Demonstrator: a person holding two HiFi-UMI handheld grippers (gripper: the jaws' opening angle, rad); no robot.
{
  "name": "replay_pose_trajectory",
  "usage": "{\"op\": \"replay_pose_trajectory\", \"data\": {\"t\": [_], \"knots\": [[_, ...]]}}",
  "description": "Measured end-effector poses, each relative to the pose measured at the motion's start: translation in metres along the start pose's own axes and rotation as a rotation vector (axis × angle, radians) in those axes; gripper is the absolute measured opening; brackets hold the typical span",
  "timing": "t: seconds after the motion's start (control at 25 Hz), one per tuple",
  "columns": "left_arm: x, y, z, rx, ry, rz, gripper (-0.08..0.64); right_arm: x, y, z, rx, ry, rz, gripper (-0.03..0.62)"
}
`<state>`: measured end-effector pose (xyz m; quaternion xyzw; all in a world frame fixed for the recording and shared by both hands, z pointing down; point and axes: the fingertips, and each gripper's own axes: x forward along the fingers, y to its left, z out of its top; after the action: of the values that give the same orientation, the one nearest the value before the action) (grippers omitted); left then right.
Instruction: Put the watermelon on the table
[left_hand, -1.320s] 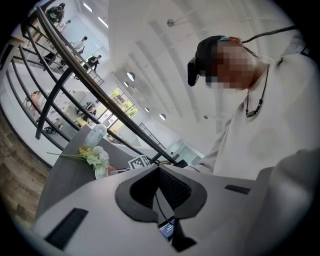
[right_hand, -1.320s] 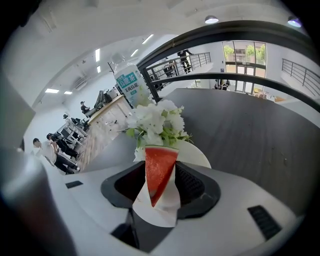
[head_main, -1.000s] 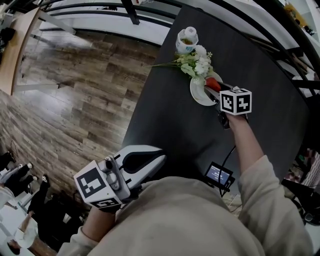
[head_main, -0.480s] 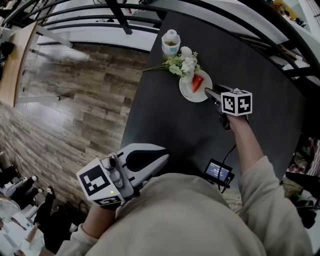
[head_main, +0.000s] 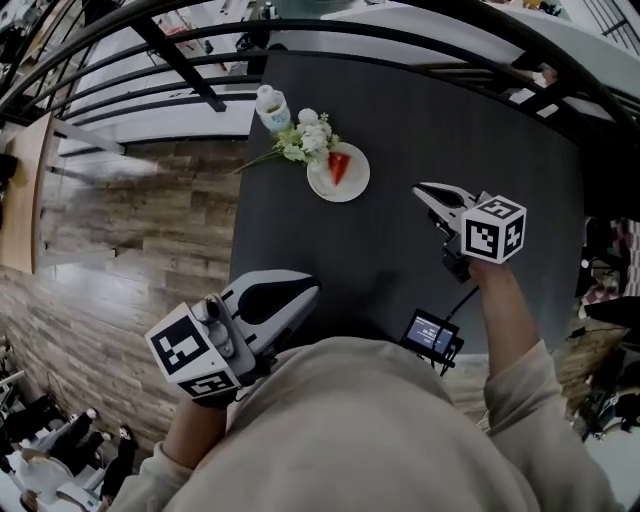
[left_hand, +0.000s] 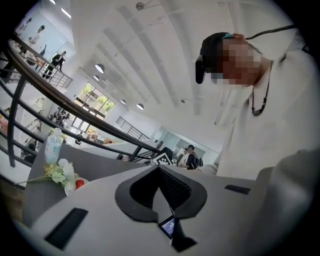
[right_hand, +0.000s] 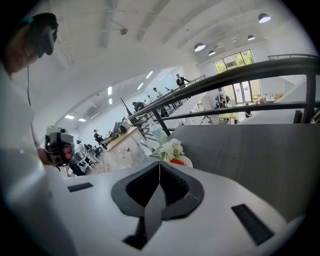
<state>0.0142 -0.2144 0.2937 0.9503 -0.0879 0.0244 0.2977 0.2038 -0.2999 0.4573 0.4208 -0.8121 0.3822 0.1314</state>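
Two empty tongs — left (left_hand: 159, 167) closed, right (right_hand: 159, 163) just-closed

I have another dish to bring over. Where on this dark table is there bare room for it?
Bare: the table right of the plate, past the right claw, and the middle stretch between plate and left claw. Crowded: the far left corner, where bottle, flowers and the plate holding the watermelon bunch together.

Matt dark table (head_main: 420, 110), grained wood-plank floor (head_main: 120, 260), glossy white plate (head_main: 322, 186), perhaps ceramic, clear plastic bottle (head_main: 270, 105), black metal railing (head_main: 178, 60)
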Motion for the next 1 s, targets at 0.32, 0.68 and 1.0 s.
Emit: {"op": "replay_pose_trajectory", "data": {"t": [0.32,0.68,1.0], "knots": [[0.038,-0.022,0.01,0.084,0.03,-0.089,0.002,-0.093,0.055,0.031,-0.003,-0.257,0.125,0.015],[0.063,-0.047,0.024,0.183,0.029,-0.113,0.002,-0.186,0.143,0.044,-0.082,-0.454,0.206,0.014],[0.077,-0.06,0.019,0.205,0.042,-0.123,0.002,-0.209,0.162,0.045,-0.12,-0.473,0.193,0.014]]}}
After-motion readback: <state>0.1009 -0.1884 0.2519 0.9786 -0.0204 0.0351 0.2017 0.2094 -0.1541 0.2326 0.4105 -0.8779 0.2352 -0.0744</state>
